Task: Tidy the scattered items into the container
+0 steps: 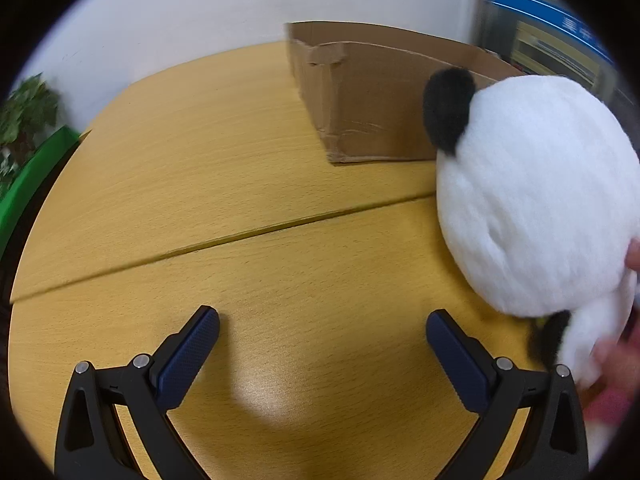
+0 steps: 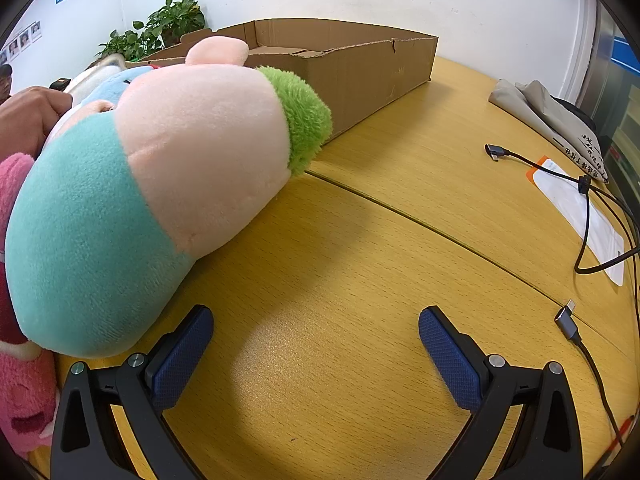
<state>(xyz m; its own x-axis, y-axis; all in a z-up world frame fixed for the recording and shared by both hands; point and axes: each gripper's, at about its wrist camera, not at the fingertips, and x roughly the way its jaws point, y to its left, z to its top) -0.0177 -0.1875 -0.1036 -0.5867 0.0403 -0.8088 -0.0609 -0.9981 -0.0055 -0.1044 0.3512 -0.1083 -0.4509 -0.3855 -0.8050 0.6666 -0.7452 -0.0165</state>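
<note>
In the left wrist view the left gripper [image 1: 322, 326] sits at the bottom of the frame with its blue-padded jaws spread wide and nothing between them, over the bare wooden table [image 1: 224, 168]. A white plush toy with black patches [image 1: 536, 204] fills the right side of that frame, just beside the right-hand finger, with a person's hand [image 1: 622, 356] blurred at the lower right edge touching it. The cardboard box [image 1: 372, 96] stands on the table at upper centre, behind the toy. In the right wrist view the right gripper [image 2: 316, 324] is likewise released and empty at the bottom of the frame. A pink, teal and green plush toy [image 2: 160, 184] lies on the table at the left, close to the left-hand finger, with a pink plush [image 2: 20, 380] at the lower left edge. The open box stands behind it at upper centre. Cables [image 2: 588, 200] and a grey bag [image 2: 552, 116] lie at the right.
</note>
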